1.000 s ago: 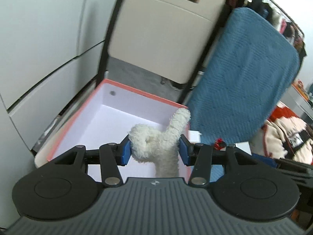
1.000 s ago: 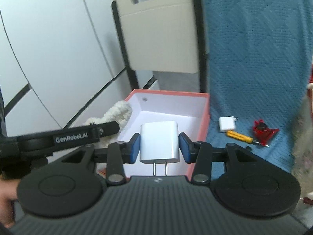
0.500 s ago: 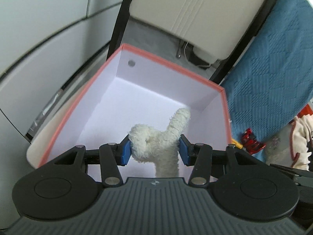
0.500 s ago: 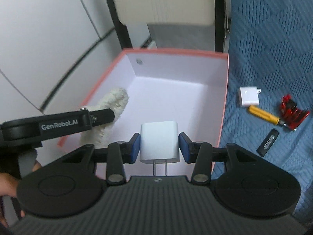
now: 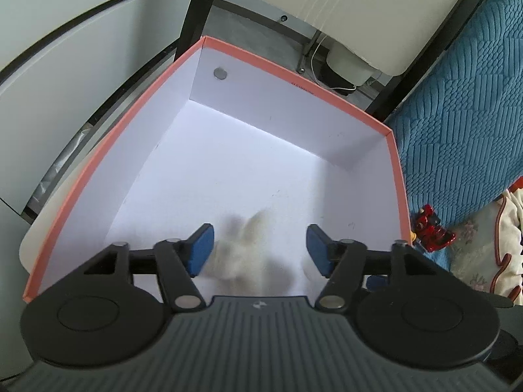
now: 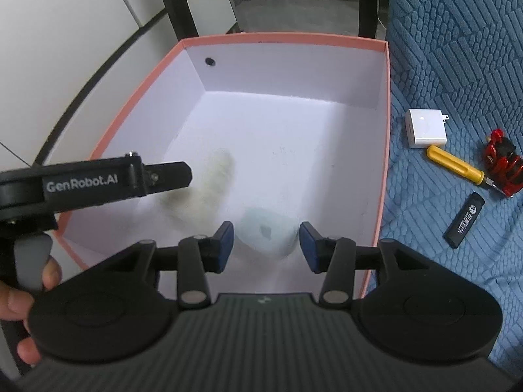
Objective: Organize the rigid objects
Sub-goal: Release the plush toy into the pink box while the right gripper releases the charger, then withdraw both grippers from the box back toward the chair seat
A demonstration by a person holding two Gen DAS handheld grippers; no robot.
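Both cameras sit just behind their own claws and look steeply down and forward into the same pink-rimmed box (image 5: pixel 397 176), close above it. The left wrist view faces the box's far left corner, with the blue cloth (image 5: pixel 457 124) along its right edge. The right wrist view looks from further right, taking in the whole box (image 6: pixel 387 104), the left claw (image 6: pixel 170 176) entering from the left, and more of the cloth (image 6: pixel 457 49). The 2 views share the box interior.
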